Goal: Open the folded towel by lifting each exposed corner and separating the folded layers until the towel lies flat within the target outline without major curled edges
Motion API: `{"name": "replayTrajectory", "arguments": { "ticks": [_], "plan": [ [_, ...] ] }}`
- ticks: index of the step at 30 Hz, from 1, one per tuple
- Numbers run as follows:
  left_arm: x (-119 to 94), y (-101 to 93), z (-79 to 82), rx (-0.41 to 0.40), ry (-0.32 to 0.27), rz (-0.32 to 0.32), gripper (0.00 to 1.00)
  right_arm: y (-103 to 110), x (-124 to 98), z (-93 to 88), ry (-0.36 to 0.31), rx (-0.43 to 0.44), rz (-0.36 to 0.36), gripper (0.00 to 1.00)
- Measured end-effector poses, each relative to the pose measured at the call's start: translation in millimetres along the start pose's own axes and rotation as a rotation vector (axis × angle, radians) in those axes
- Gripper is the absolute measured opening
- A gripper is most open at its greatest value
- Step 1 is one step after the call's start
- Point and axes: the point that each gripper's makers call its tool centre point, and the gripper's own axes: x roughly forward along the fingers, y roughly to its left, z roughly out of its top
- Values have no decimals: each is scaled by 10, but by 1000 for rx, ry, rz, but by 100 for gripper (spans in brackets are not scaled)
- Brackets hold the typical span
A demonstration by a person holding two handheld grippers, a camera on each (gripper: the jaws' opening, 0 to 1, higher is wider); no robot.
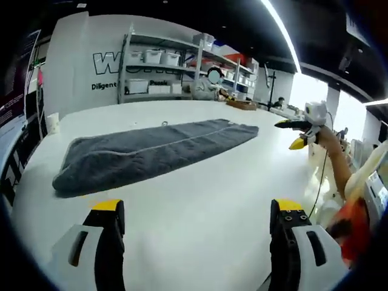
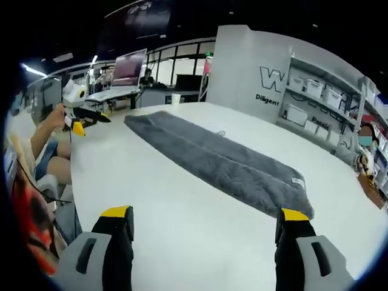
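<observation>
Long-folded grey towel [image 1: 151, 153] on white table [image 1: 200, 224], label end toward right gripper [image 2: 203, 233]; both jaws spread.

- Left gripper [image 1: 197, 218]: two black jaws with yellow tips, each set in a pale grey housing with a dark slot; two screw holes sit near the right jaw's tip.
- Right gripper [image 2: 206, 227]: the same build, yellow tips over black jaws.
- Person: orange garment [image 1: 357, 227] beside the left gripper's right jaw.
</observation>
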Motion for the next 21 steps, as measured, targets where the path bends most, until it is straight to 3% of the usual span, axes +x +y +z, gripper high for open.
{"name": "replayTrajectory", "arguments": {
  "ticks": [9,18,21],
  "plan": [
    [-108,80,-39,29,14,42,97,-223,39,227,-84,35,32,75],
    [-193,124,-71,0,0,57,96,-615,133,428,-155,113,6,60],
    [-215,142,-115,-8,4,67,96,-736,201,447,-147,126,0,59]
  ]
}}
